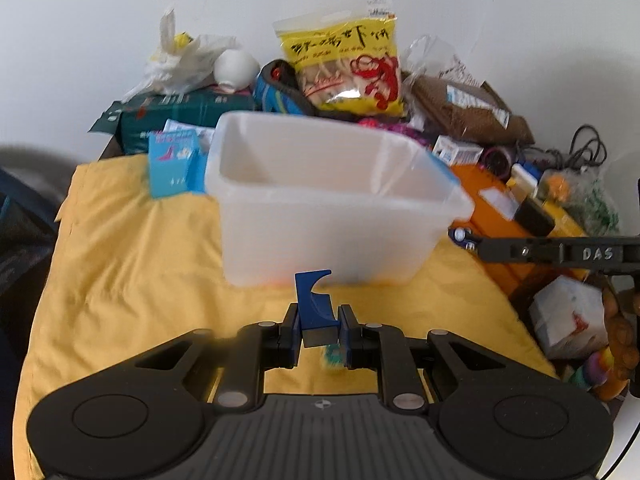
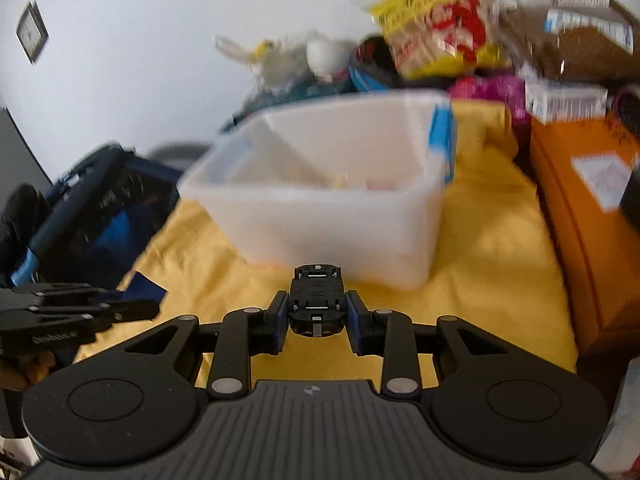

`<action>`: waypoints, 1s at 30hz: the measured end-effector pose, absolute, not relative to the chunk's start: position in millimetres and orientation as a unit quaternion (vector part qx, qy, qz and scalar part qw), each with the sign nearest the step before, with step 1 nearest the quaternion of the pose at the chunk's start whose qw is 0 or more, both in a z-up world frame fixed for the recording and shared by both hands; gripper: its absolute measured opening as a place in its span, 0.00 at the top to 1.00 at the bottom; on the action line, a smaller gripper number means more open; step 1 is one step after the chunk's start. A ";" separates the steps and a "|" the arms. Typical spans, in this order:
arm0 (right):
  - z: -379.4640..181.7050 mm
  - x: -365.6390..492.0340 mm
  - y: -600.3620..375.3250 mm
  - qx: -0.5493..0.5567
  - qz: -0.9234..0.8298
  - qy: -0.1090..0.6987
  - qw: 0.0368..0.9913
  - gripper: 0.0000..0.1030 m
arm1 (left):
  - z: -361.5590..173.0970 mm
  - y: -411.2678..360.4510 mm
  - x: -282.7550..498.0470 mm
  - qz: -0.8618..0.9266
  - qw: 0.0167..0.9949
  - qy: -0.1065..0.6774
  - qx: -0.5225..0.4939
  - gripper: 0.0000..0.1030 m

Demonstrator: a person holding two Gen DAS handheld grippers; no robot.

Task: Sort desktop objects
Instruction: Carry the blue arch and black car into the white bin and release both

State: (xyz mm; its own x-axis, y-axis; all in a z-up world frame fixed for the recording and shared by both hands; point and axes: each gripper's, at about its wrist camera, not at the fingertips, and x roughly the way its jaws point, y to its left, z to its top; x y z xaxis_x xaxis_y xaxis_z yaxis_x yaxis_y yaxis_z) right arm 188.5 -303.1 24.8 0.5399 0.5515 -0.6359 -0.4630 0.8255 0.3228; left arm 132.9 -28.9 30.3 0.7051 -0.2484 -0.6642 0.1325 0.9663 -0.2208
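Over the yellow cloth (image 1: 120, 260), my left gripper (image 1: 319, 314) is shut on a blue plastic piece (image 1: 314, 296) with a hooked top. Just beyond it stands a white translucent bin (image 1: 320, 200). My right gripper (image 2: 317, 300) is shut on a small black toy car (image 2: 317, 288) that shows its underside, in front of the same bin (image 2: 320, 208). In the left wrist view the right gripper (image 1: 466, 240) reaches in from the right beside the bin's corner. The right wrist view shows the left gripper (image 2: 136, 308) low at the left with the blue piece (image 2: 146, 290).
Behind the bin clutter is piled: a yellow snack bag (image 1: 344, 68), a teal box (image 1: 180, 116), a light blue carton (image 1: 172, 164), a brown packet (image 1: 464, 108). An orange box (image 2: 580, 208) lines the right side, a dark bag (image 2: 100, 208) the left. A white box (image 1: 568, 320) sits near right.
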 end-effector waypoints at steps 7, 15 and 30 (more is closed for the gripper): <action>81.0 212.9 -297.4 0.056 0.292 0.331 0.896 0.68 | 70.6 -23.6 167.2 -0.101 0.928 0.347 -0.085 0.79; 119.1 241.7 -296.0 0.044 0.291 0.315 0.902 0.68 | 115.9 -21.2 214.2 -0.106 0.934 0.337 -0.063 0.79; 125.2 287.3 -275.2 0.013 0.288 0.366 0.885 0.68 | 129.8 -33.0 276.4 -0.118 0.919 0.371 -0.057 0.79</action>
State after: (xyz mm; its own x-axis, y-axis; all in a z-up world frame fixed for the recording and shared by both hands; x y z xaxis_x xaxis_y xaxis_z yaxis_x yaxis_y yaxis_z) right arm 287.3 -275.2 125.2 0.5670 0.5186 -0.6400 -0.4997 0.8342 0.2333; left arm 276.4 -33.0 129.8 0.6964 -0.2585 -0.6694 0.1737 0.9658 -0.1923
